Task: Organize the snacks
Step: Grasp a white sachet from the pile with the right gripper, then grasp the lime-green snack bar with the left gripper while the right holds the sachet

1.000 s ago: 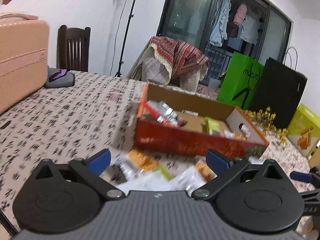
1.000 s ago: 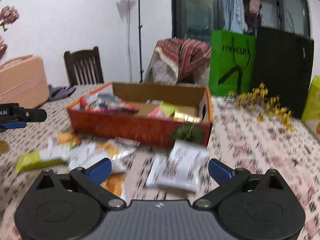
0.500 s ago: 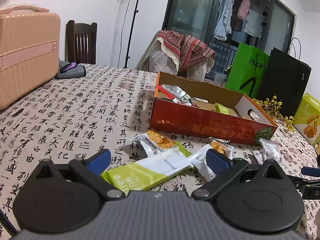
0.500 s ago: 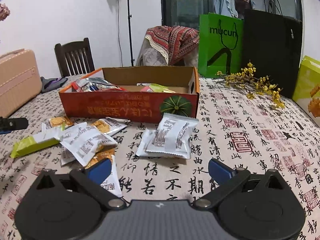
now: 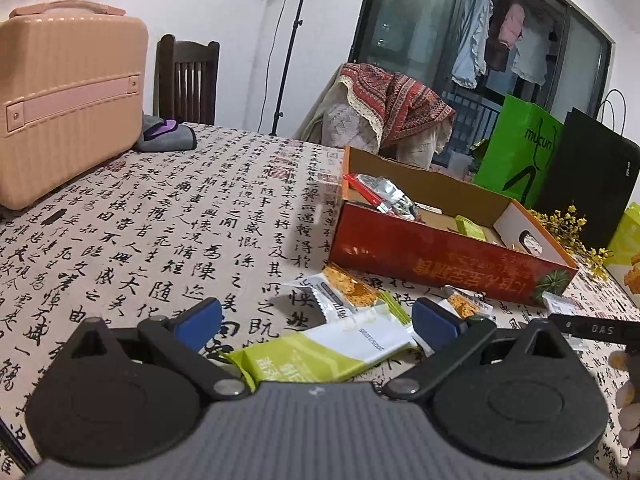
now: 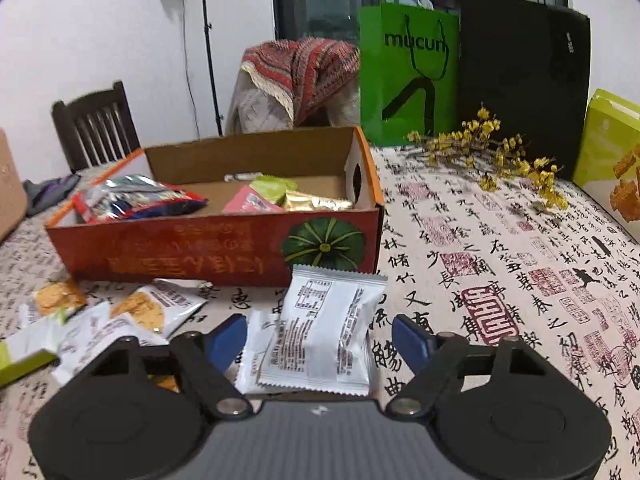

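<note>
Right gripper (image 6: 318, 338) jaws are closing around white snack packet (image 6: 326, 320); I am risking pinching the packet beneath. Left gripper (image 5: 316, 318) is gaping, empty.

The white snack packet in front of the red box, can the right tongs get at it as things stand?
Probably yes. The white snack packet lies flat on the tablecloth, on top of another packet, between the fingers of the right tongs, which are closing with nothing over it. The pads do not press it yet.
</note>
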`<state>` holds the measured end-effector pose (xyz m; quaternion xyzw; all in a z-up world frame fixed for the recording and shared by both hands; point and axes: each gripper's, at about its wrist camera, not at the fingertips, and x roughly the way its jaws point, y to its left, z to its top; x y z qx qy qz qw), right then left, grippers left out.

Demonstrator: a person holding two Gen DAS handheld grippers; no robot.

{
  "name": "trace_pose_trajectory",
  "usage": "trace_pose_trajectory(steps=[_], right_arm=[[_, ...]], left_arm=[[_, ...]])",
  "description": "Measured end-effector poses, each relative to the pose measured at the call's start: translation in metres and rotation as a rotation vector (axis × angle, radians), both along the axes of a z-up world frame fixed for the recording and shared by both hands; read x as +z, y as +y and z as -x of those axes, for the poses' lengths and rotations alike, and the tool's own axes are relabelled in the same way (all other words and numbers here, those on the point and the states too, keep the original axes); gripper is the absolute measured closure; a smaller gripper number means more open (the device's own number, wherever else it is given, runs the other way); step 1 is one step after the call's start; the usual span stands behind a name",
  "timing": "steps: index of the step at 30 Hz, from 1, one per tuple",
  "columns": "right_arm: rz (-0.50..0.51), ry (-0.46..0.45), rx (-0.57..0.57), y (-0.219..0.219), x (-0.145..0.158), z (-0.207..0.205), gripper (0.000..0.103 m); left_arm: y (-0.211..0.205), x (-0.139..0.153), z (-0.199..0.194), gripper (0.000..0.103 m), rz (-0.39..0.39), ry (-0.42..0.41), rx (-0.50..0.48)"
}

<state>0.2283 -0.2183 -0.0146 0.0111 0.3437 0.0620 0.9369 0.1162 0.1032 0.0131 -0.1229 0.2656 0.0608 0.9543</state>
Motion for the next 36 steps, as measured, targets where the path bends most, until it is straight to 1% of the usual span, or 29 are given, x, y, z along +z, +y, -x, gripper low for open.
trace_pose_trajectory(steps=[1,2,4,5,7,13,17,23,30,36], right_arm=[[0.004,0.009,-0.001,0.001,-0.002,-0.002,0.034],[0.014,0.021,-0.005,0.002,-0.005,-0.004,0.045],[0.011,0.010,-0.008,0.000,-0.006,-0.002,0.049],[0.008,-0.001,-0.012,-0.001,-0.005,0.000,0.053],[0.002,-0.033,-0.018,-0.005,-0.002,0.005,0.055],[-0.079,-0.133,-0.024,-0.024,0.009,0.024,0.055],[-0.114,-0.165,-0.034,-0.035,0.008,0.029,0.055],[-0.116,-0.178,-0.032,-0.037,0.001,0.030,0.055],[-0.112,-0.198,-0.015,-0.035,0.001,0.033,0.055],[-0.111,-0.198,-0.003,-0.033,0.000,0.035,0.055]], left_arm=[[0.001,-0.001,-0.001,0.000,0.003,0.001,0.004],[0.003,-0.001,-0.002,0.000,0.007,0.004,0.007],[0.005,-0.001,-0.002,0.000,0.018,0.004,0.010],[0.005,-0.001,-0.002,0.000,0.019,0.001,0.014],[0.006,-0.001,-0.002,0.000,0.017,-0.002,0.017],[0.002,0.000,-0.002,0.000,0.010,0.003,0.017],[-0.001,0.000,-0.002,0.000,0.000,0.009,0.017],[-0.008,0.000,-0.003,0.000,-0.014,0.017,0.013],[-0.016,-0.002,-0.009,0.000,-0.033,0.037,0.003],[-0.023,0.001,-0.020,0.000,-0.092,0.051,-0.036]])
